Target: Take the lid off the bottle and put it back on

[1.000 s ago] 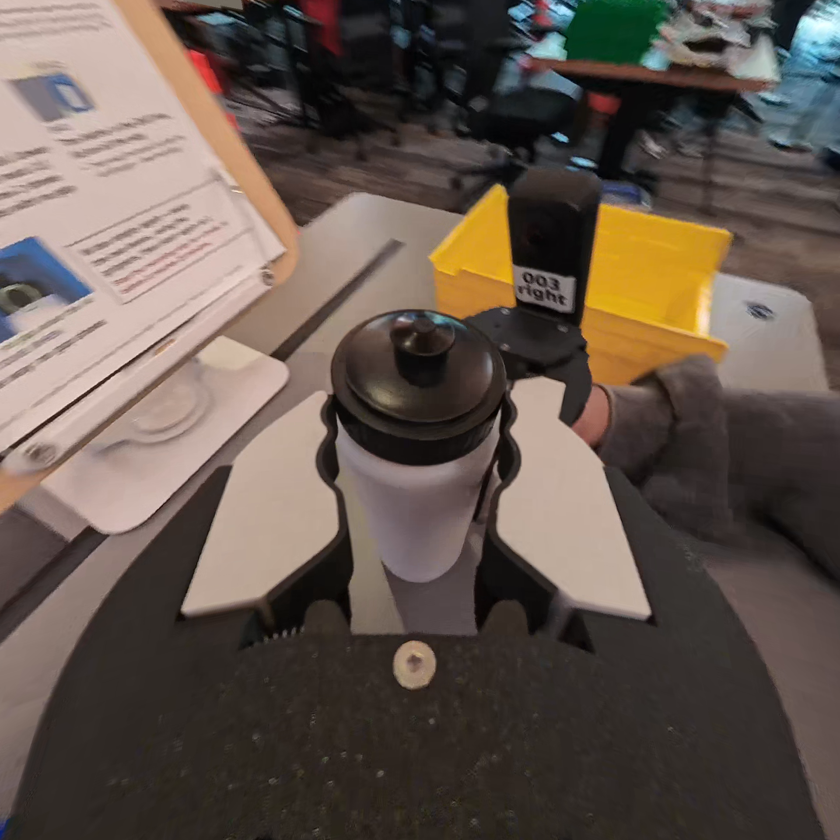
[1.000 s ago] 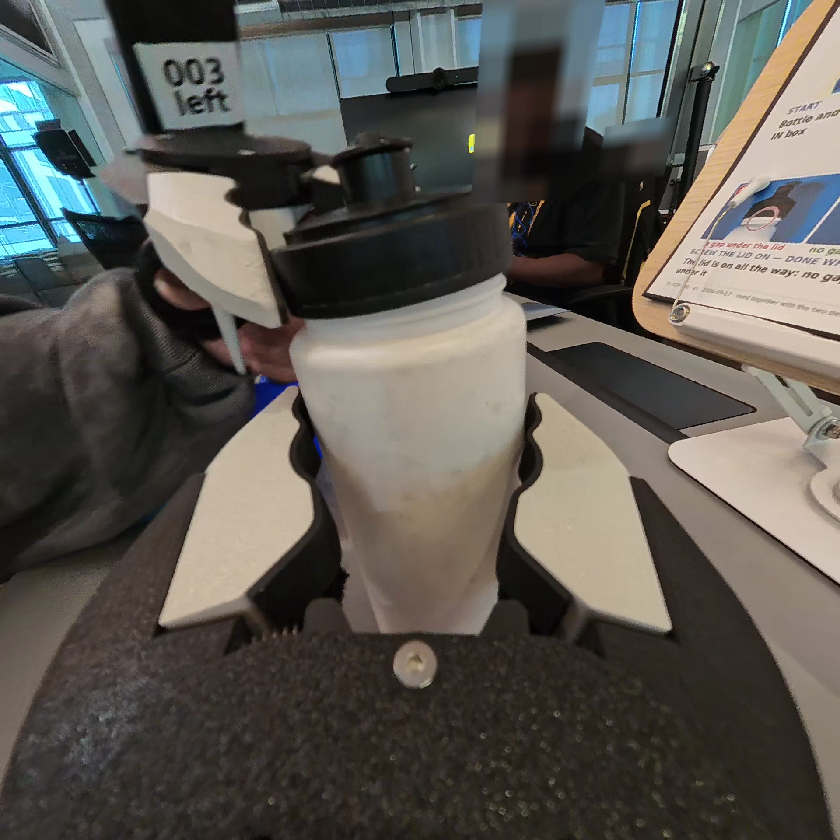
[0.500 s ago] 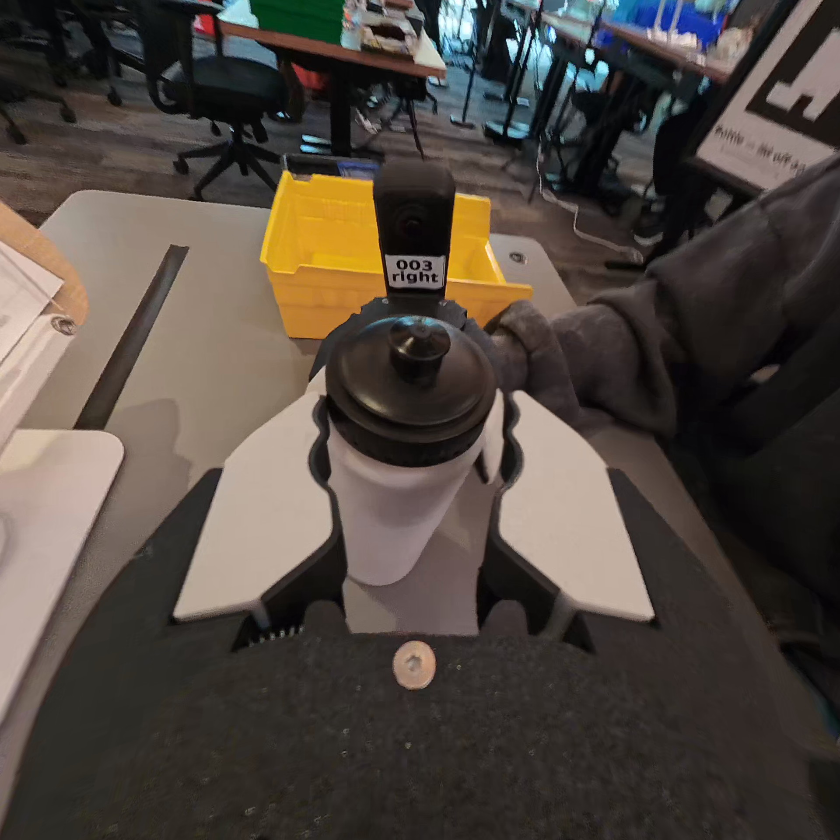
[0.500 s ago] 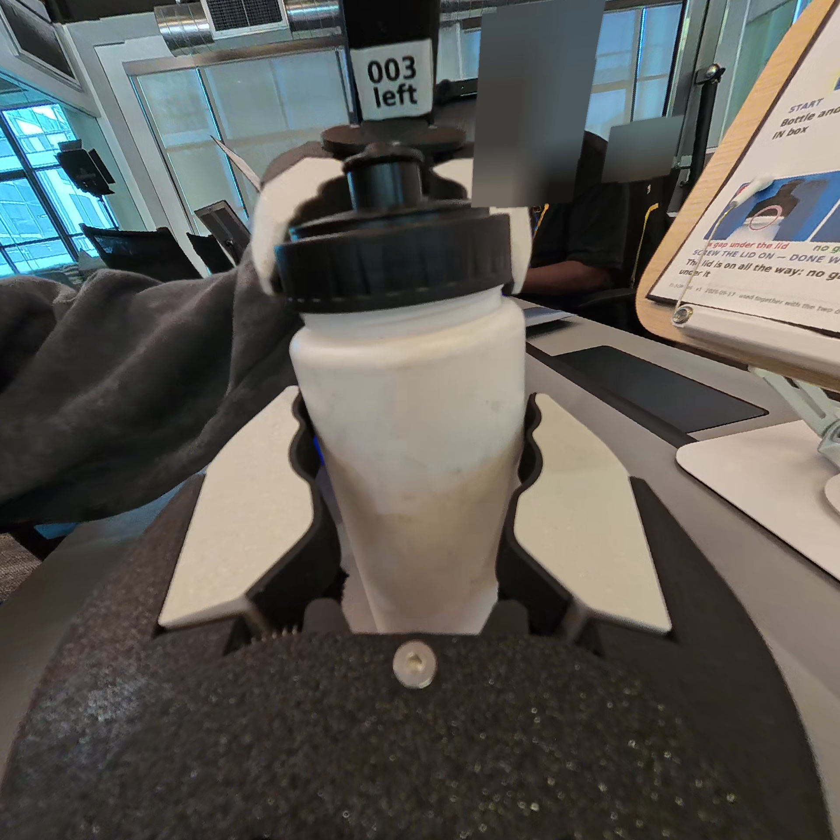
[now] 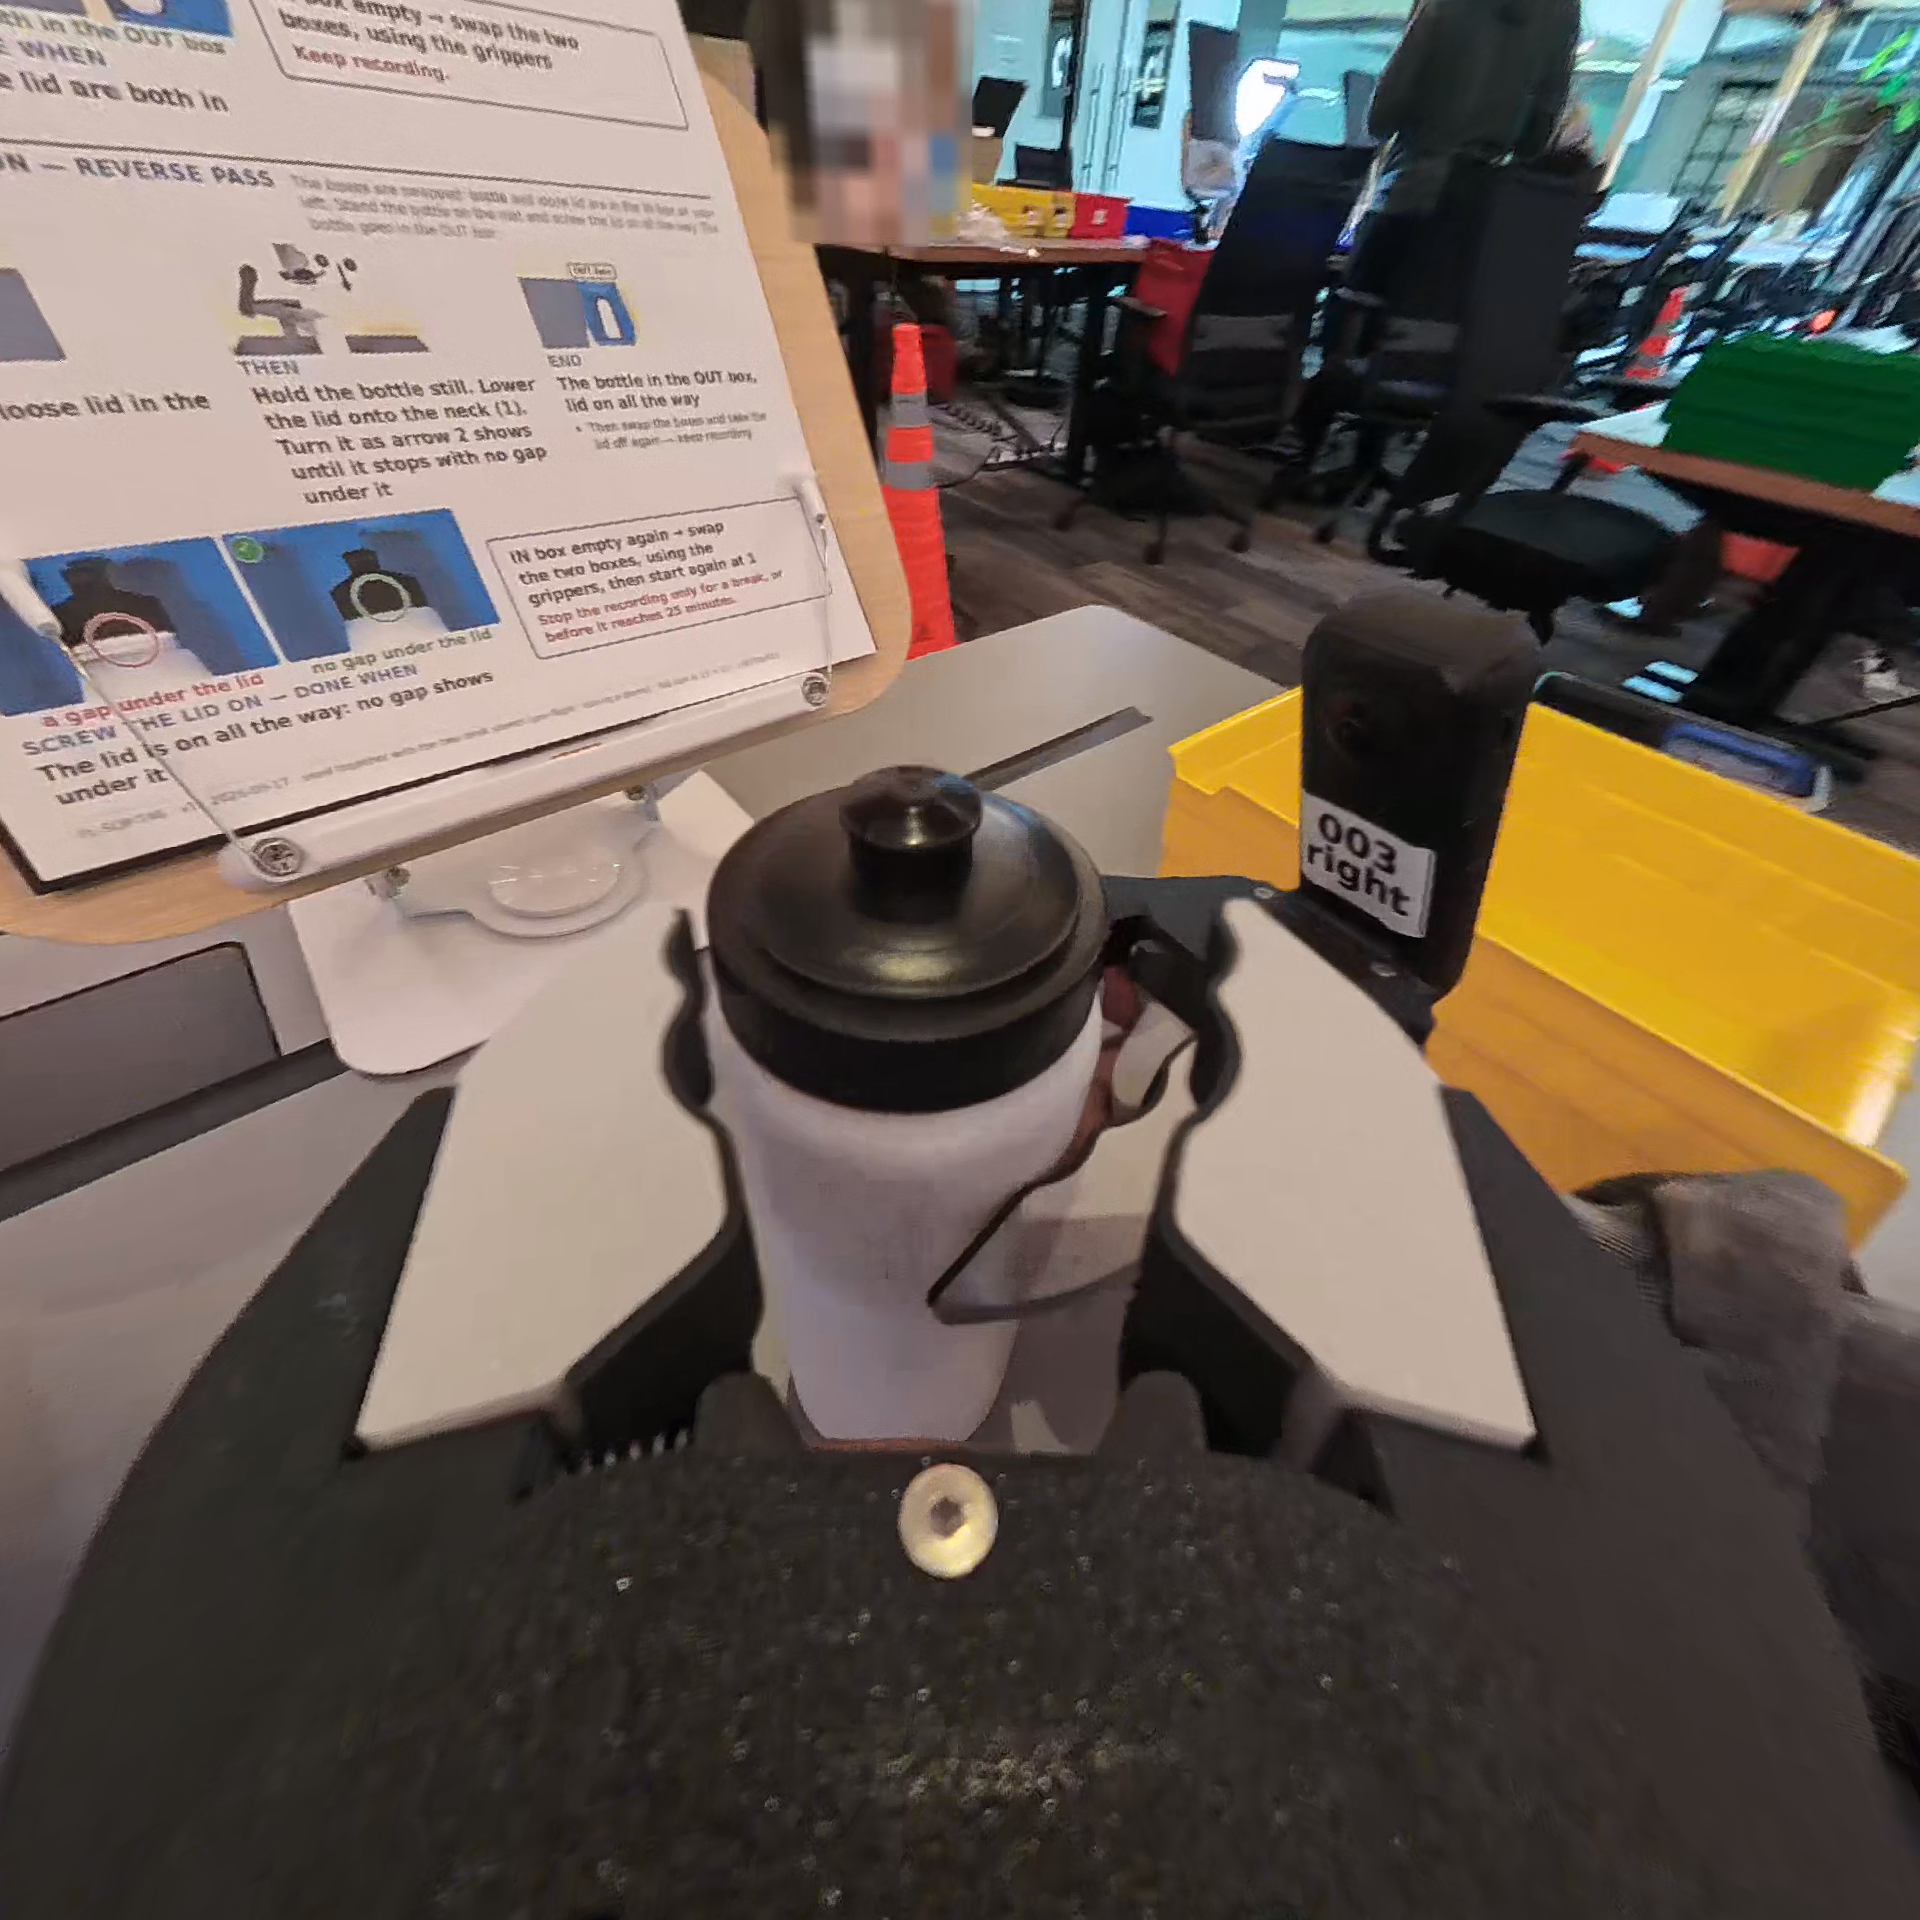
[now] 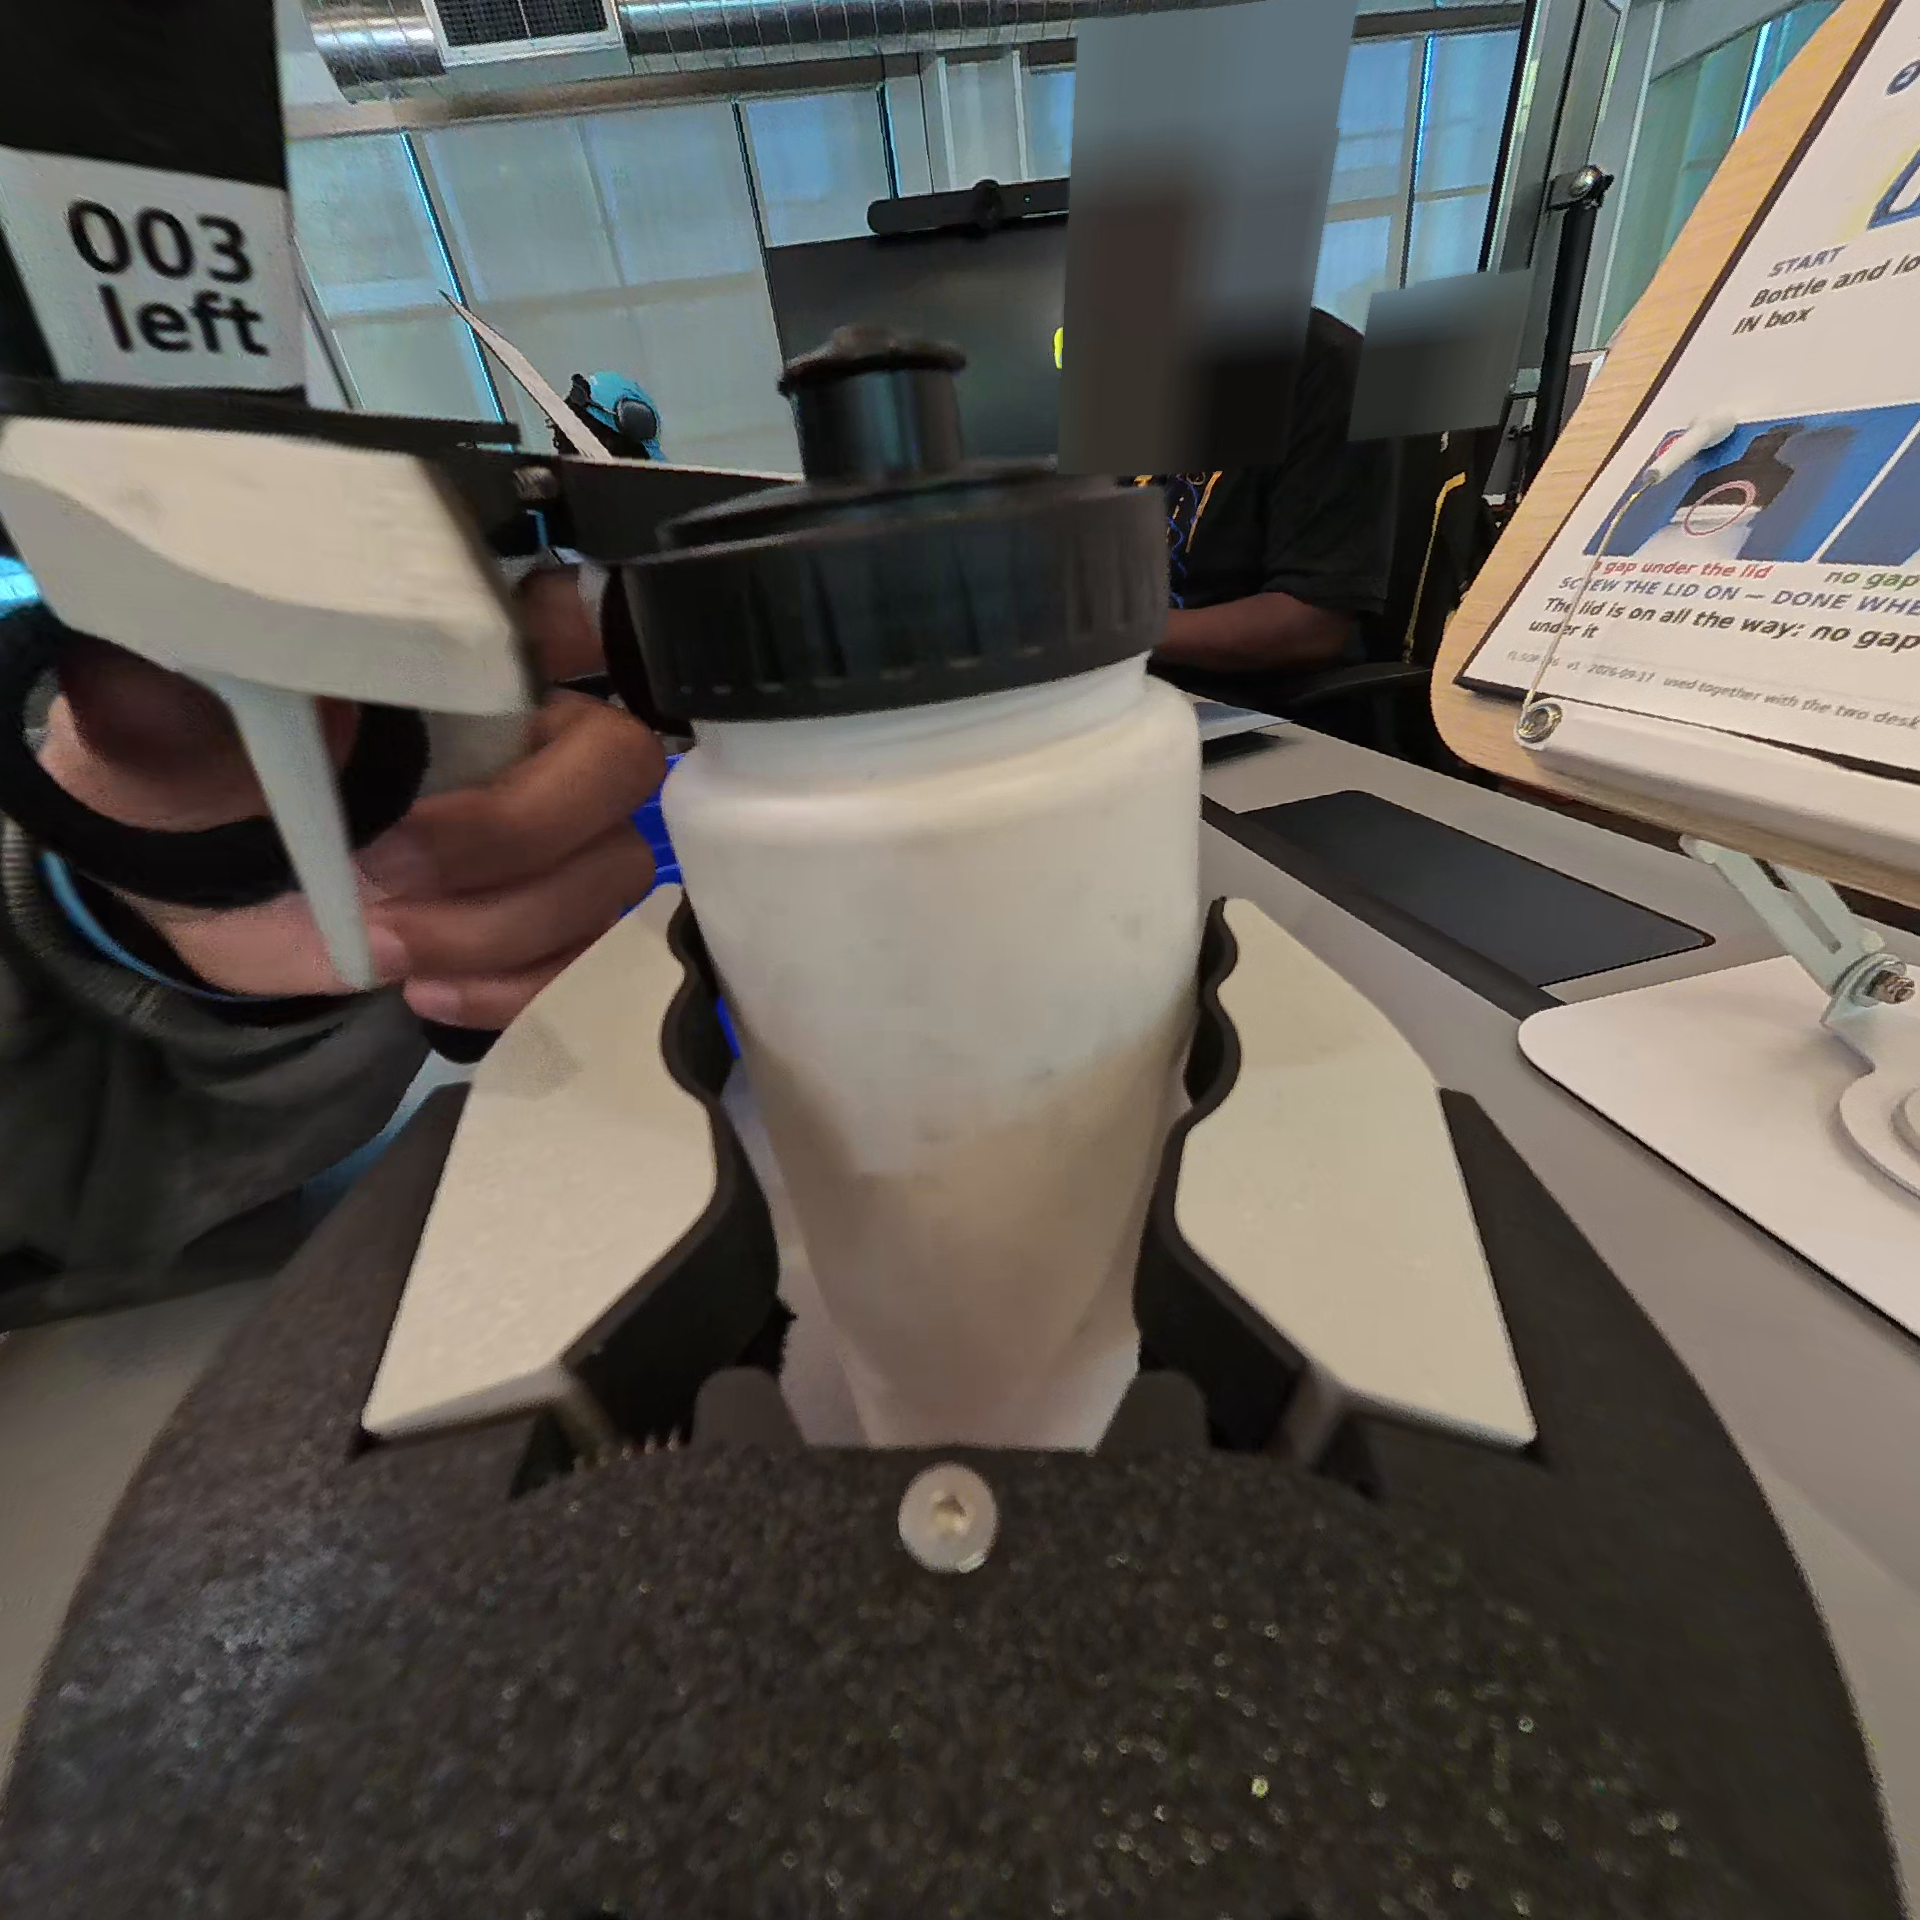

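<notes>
- The white bottle (image 6: 935,987) stands upright on the grey table (image 5: 156,1299), black lid (image 5: 904,935) screwed on; the right gripper (image 6: 951,1039) is clenched round the bottle's body
- The left gripper (image 5: 914,997) sits at lid height, its jaws at either side of the lid; whether they press its rim I cannot tell
- A yellow bin (image 5: 1662,935) lies just behind; a sign stand (image 5: 436,468) crowds the far side

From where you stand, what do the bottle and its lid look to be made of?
The bottle looks like soft, matte, milky white plastic; its wall is cloudy with faint scuffs. The lid seems harder black plastic, semi-glossy: moulded grip ridges ring its edge and its domed top catches light.
</notes>
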Demonstrator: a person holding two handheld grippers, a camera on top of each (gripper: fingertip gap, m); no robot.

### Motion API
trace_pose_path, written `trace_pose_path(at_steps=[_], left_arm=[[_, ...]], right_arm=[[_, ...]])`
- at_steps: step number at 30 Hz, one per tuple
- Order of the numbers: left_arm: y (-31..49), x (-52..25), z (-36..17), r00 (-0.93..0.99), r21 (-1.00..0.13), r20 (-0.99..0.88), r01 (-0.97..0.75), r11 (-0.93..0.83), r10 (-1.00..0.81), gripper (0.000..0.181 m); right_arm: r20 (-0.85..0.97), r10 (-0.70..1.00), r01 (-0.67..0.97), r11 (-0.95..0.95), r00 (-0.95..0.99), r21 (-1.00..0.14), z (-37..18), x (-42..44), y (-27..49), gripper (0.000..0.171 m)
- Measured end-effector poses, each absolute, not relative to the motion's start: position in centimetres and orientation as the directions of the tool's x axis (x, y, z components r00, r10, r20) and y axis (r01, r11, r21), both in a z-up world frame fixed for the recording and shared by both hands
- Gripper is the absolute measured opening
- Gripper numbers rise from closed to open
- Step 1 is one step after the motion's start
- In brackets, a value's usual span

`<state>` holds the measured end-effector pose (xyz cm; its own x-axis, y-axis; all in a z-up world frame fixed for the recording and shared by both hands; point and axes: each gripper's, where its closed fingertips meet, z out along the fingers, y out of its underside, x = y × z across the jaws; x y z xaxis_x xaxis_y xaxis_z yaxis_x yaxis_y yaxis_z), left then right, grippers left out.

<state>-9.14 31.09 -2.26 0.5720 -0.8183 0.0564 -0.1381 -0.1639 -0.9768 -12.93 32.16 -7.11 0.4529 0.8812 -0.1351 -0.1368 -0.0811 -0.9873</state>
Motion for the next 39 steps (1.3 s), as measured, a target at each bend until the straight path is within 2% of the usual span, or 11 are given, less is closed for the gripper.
trace_pose_path(at_steps=[2,6,14,20,24,25,28,31,35,37,39], left_arm=[[31.8,-9.3,-2.5,0.613,-0.971,0.026,-0.173,-0.167,-0.789,0.073],[31.4,-9.2,-2.8,0.497,-0.946,-0.018,-0.289,-0.147,-0.867,0.073],[30.6,-9.9,-3.2,-0.033,-0.881,-0.012,-0.473,0.027,-0.999,0.073],[30.2,-10.5,-3.4,-0.435,-0.830,0.005,-0.504,0.238,-0.901,0.073],[30.2,-10.7,-3.4,-0.554,-0.840,0.006,-0.454,0.297,-0.832,0.073],[30.3,-10.7,-3.4,-0.554,-0.845,0.005,-0.447,0.292,-0.833,0.074],[30.9,-10.3,-2.9,-0.430,-0.877,0.005,-0.435,0.202,-0.903,0.093],[31.1,-10.0,-0.8,-0.207,-0.949,0.089,-0.313,-0.020,-0.974,0.108],[32.1,-11.3,0.6,0.212,-0.951,0.295,-0.027,-0.307,-0.932,0.104],[32.7,-12.8,0.1,0.449,-0.940,0.333,0.091,-0.328,-0.829,0.100],[31.2,-13.3,0.5,0.556,-0.961,0.277,0.154,-0.230,-0.784,0.090]], right_arm=[[-0.132,0.878,-0.131,-0.080,0.460,-0.988,-7.1,-12.9,32.1,0.088],[-0.122,0.875,-0.119,-0.074,0.469,-0.990,-7.2,-12.7,32.0,0.088],[-0.126,0.886,-0.126,-0.077,0.447,-0.989,-7.1,-13.3,31.9,0.087],[-0.132,0.897,-0.133,-0.082,0.422,-0.988,-7.1,-13.5,31.8,0.087],[-0.136,0.898,-0.137,-0.085,0.418,-0.987,-7.1,-13.7,31.9,0.087],[-0.136,0.898,-0.138,-0.086,0.419,-0.987,-7.1,-13.7,31.9,0.087],[-0.135,0.899,-0.143,-0.082,0.417,-0.986,-7.1,-13.7,31.9,0.087],[-0.135,0.896,-0.146,-0.079,0.423,-0.986,-7.1,-13.7,31.9,0.088],[-0.134,0.895,-0.152,-0.075,0.426,-0.986,-7.1,-13.7,32.0,0.088],[-0.134,0.893,-0.149,-0.075,0.430,-0.986,-7.1,-13.8,32.1,0.087],[-0.132,0.890,-0.146,-0.075,0.435,-0.986,-7.1,-13.7,32.0,0.088]])
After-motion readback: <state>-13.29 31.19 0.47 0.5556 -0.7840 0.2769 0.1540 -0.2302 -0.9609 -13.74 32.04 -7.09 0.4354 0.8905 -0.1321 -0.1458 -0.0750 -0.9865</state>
